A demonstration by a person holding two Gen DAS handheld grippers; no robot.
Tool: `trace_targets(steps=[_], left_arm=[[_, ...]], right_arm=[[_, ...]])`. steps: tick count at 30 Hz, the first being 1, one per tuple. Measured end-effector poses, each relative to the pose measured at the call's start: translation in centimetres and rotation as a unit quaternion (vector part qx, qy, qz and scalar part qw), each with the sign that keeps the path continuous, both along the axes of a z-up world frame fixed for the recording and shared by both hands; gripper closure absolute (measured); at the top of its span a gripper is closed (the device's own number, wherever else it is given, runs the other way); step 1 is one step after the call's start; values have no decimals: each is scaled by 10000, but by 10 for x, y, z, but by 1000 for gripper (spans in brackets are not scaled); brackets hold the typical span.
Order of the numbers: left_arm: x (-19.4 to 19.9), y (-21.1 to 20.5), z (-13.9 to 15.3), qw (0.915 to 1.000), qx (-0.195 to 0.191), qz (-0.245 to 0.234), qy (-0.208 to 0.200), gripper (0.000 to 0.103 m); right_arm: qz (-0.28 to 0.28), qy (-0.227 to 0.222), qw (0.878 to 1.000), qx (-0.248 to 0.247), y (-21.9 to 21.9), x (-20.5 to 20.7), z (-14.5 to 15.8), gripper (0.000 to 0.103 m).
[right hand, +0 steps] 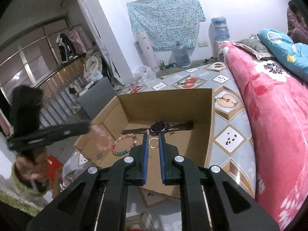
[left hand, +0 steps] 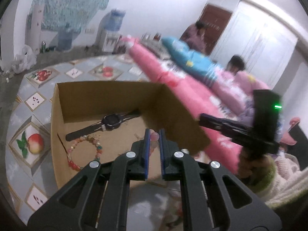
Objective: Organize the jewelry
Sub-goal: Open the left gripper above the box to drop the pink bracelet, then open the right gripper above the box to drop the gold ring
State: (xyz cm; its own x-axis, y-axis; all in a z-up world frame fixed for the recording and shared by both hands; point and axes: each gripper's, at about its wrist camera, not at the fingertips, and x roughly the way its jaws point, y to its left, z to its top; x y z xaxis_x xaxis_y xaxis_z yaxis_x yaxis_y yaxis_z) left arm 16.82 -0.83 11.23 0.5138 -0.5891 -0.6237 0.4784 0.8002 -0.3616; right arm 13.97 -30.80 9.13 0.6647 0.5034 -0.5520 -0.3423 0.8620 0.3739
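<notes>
**Item 1.** Open brown corrugated cardboard box (left hand: 107,96), matte, straight-walled, standing on a glossy fruit-patterned sheet (left hand: 34,144). All places below are given relative to this box.

**Item 2.** Black wristwatch with a rounded face and a smooth strap (left hand: 109,122), flat on the box floor. Its long axis runs along the far wall.

**Item 3.** Bracelet of round multicoloured glass-like beads (left hand: 71,162), an open loop lying on the floor toward the left wall, near side of the watch.

**Item 4.** Left gripper (left hand: 154,134), black with blue pads, jaws nearly together and pinching a bracelet of translucent pink beads (left hand: 154,137). It hangs above the box's left rim (blurred in the right wrist view).

**Item 5.** Right gripper (right hand: 153,137), jaws likewise nearly together, with a thin gold metal ring (right hand: 153,146) between the pads, apparently pinched. It points down over the middle of the floor, just short of the watch.

**Note.** The box lies ahead of and below both tools. The right one looks nearer to bare floor for a release.
</notes>
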Motion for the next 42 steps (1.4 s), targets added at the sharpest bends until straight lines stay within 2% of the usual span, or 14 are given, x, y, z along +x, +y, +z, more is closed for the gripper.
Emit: trace_targets(steps=[3,7,16,19,22,24,25,27,29,30,35,36,39,42], left_arm=[[30,-14,-15,9991,238,-100,328,95],[57,-38,-30,9957,323,-463,731,95],[93,-118,-56,9754,559,-1499,1517,95],[104,-135,-60,9740,894,-1517,1425,95],[109,-152,-60,9736,1409,-1501,992,95],[106,-162,-62,9679,1784,-1627,702,95],[104,-167,-65,9627,1936,-1768,671,95],[100,-173,-75,9528,2030,-2061,925,93],[98,-173,-79,9474,2136,-2107,1112,79],[98,-170,-79,9486,2145,-2050,1103,72],[98,-127,-52,9716,1607,-1433,983,66],[95,-113,-43,9774,1451,-1243,900,61],[80,-73,-23,9898,1099,-659,617,55],[59,-35,-9,9959,824,-50,364,47]], right_arm=[[-11,39,10000,-8,-2,4,-7,92],[-66,52,10000,-8,-12,10,-14,92],[-363,-29,9991,222,-48,23,-22,92],[-447,-37,9985,321,-57,25,-24,92],[-500,-5,9980,378,-63,27,-27,92],[-525,38,9979,387,-66,29,-31,92],[-535,67,9978,395,-67,30,-33,92],[-551,110,9976,398,-68,31,-35,92],[-565,134,9975,400,-69,32,-35,92],[-567,134,9975,402,-69,33,-35,92],[-461,61,9980,432,-66,32,-26,92],[-404,48,9982,431,-63,32,-23,92],[-58,93,9993,362,-51,40,-13,92],[468,386,9981,124,-25,57,-7,92]])
